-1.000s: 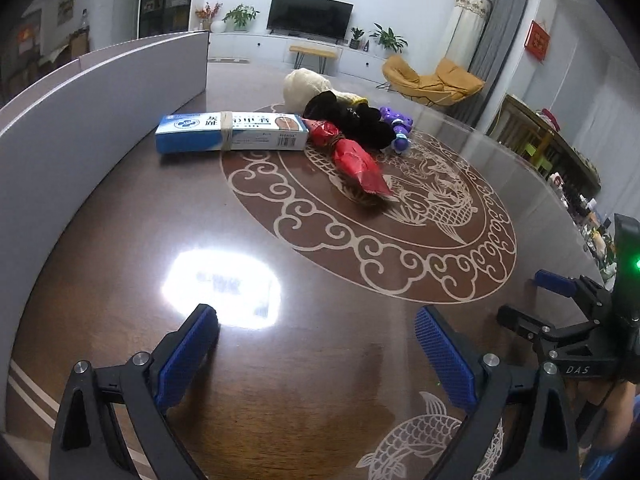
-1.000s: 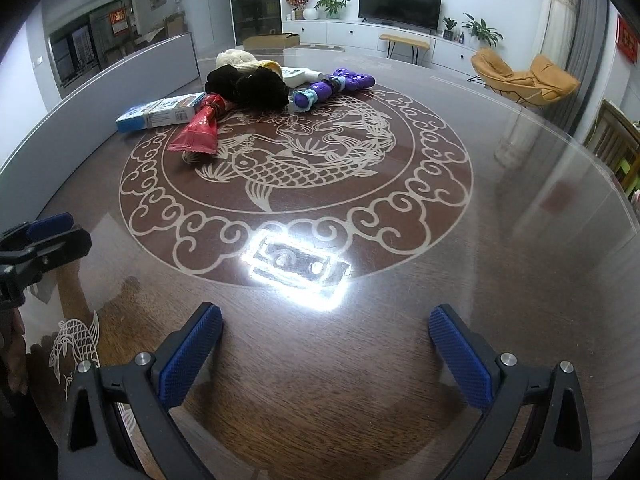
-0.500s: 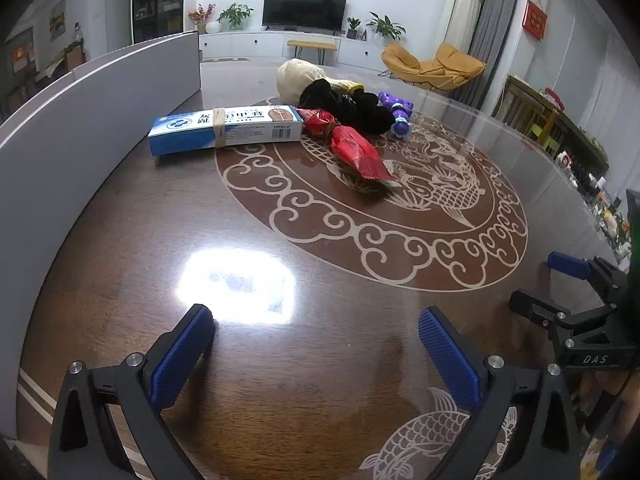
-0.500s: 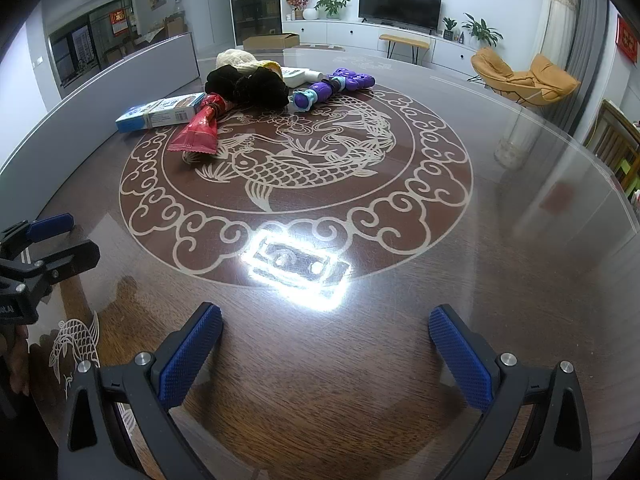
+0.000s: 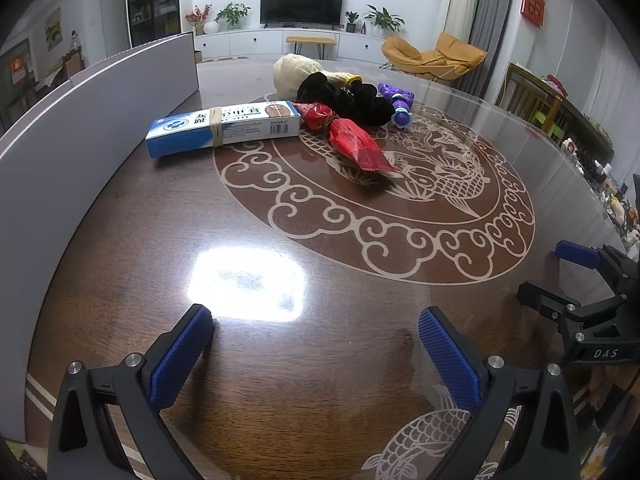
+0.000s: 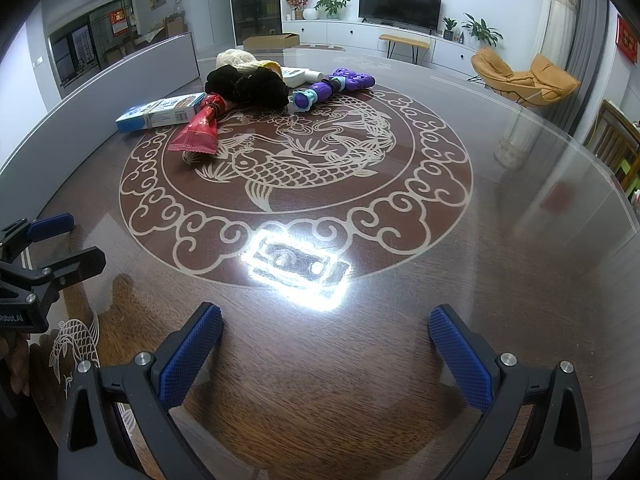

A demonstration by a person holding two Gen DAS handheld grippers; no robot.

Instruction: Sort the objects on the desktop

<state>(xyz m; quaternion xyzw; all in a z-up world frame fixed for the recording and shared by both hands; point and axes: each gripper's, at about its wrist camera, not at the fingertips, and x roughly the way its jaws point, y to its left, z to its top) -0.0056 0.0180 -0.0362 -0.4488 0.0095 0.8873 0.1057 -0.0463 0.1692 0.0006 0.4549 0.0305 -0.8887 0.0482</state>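
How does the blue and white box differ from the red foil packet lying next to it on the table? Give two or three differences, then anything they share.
The blue and white box is a rigid rectangular carton; the red foil packet is soft, crinkled and flares at one end. The box has a rubber band around its middle; the packet is tied near its neck. The box is printed with text and a barcode; the packet looks plain red. Both lie flat on the table, ends meeting, untouched by either gripper.

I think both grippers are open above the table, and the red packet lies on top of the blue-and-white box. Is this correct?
Not quite. In the left wrist view the red packet lies on the table beside the blue-and-white box, at its end, not on top. Left gripper and right gripper are open.
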